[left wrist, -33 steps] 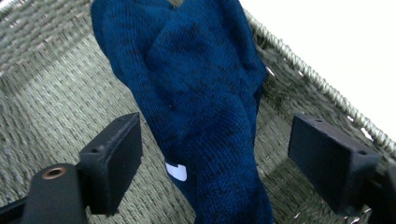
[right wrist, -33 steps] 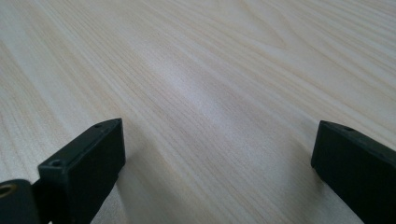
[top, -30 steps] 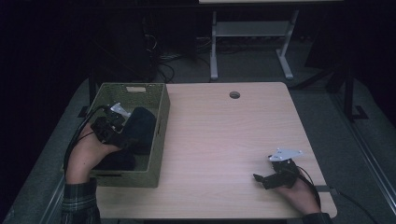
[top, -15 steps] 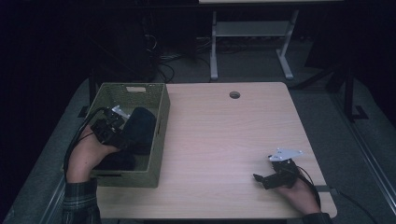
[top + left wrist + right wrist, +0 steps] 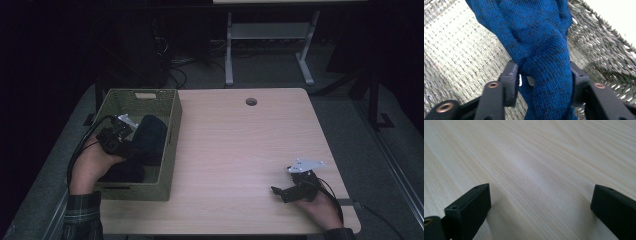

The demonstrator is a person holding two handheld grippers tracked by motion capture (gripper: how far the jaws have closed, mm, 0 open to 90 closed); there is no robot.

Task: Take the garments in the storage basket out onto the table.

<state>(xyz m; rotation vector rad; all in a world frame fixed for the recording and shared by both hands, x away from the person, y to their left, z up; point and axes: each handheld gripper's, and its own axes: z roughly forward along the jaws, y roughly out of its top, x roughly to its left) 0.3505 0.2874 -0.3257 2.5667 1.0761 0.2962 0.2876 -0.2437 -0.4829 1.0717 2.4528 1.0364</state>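
Observation:
A blue knitted cloth (image 5: 541, 50) lies bunched in a woven olive basket (image 5: 141, 91) at the table's left; from above the cloth (image 5: 150, 137) looks dark. My left gripper (image 5: 132, 147) reaches into the basket from its left side. In the left gripper view its jaws (image 5: 544, 82) have just been closing, and a thick fold of the cloth now fills the gap, with both pads against it. My right gripper (image 5: 277, 192) rests near the table's front right corner. It stands open (image 5: 540, 200) over bare wood with nothing between its fingers.
The light wooden table (image 5: 240, 145) has a round cable hole (image 5: 251, 101) near its far edge. The basket's woven wall (image 5: 461, 50) rises close behind the cloth. A white desk frame (image 5: 270, 35) stands on the dark floor beyond the table.
The left hand has shifted slightly toward the near side inside the basket, still against the dark cloth. The right hand and its gripper have stayed put.

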